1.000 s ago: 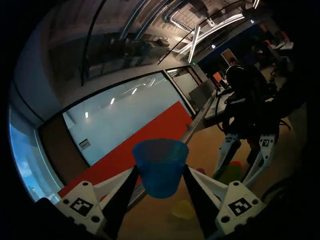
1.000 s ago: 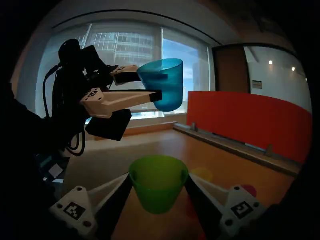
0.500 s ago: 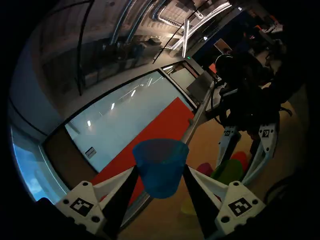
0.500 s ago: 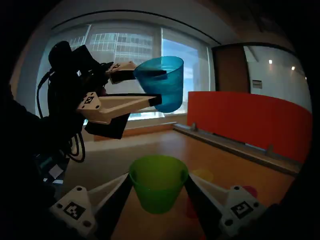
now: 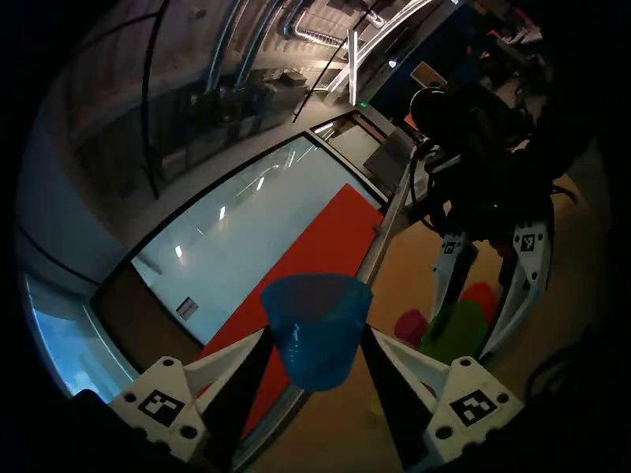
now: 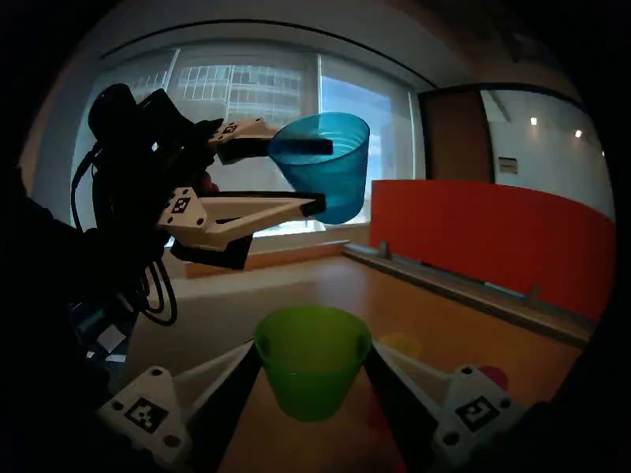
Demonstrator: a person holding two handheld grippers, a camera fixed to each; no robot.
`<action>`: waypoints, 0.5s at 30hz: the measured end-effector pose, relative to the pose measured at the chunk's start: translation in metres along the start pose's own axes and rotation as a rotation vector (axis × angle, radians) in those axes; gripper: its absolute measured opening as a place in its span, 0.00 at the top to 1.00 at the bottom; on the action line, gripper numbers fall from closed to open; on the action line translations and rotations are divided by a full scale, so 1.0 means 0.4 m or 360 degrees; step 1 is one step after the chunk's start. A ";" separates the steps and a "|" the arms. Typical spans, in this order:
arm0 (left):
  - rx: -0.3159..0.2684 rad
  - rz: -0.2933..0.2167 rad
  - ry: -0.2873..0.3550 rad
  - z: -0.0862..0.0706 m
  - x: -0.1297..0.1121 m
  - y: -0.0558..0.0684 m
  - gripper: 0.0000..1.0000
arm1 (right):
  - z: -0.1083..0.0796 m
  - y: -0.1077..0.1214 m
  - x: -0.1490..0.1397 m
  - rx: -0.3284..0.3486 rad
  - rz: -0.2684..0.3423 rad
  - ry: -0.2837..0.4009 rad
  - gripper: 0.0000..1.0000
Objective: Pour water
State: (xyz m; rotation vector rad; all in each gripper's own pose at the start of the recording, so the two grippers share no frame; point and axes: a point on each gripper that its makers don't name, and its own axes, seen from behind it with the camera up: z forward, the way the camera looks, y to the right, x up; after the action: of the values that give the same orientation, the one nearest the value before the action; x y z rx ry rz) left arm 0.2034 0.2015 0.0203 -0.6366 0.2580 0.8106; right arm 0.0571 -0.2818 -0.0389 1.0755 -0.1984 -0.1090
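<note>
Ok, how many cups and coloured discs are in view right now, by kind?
Cups: 2, the blue cup and the green cup.
Flat discs: 3, the yellow disc, the pink disc and the red disc.
Total: 5.

Got the upper cup (image 6: pixel 341 183) pinched in the left gripper (image 6: pixel 325 175), up above and a bit behind the lower cup (image 6: pixel 312 382) pinched in the right gripper (image 6: pixel 312 347). Over the table (image 6: pixel 339 285), with a partition (image 6: pixel 489 229) off to the right and windows (image 6: pixel 237 87) behind.

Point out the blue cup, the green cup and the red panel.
blue cup (image 6: pixel 335 177), right gripper view, on its side wall.
green cup (image 6: pixel 311 378), right gripper view, on its front wall below the rim.
red panel (image 6: pixel 489 236), right gripper view, on its flat face.
</note>
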 end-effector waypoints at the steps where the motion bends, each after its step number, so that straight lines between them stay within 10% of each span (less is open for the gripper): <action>1: 0.0002 0.0009 -0.0002 0.002 0.000 0.000 0.21 | 0.000 -0.001 0.000 0.0000 -0.0001 0.0000 0.10; 15: 0.0028 0.0172 -0.0014 0.022 -0.001 0.000 0.21 | -0.003 -0.001 0.001 0.0003 -0.0005 0.0002 0.10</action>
State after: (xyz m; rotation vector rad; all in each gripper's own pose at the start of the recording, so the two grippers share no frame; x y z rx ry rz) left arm 0.2027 0.2067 0.0275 -0.6065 0.2932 0.9140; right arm 0.0576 -0.2809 -0.0397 1.0775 -0.1957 -0.1106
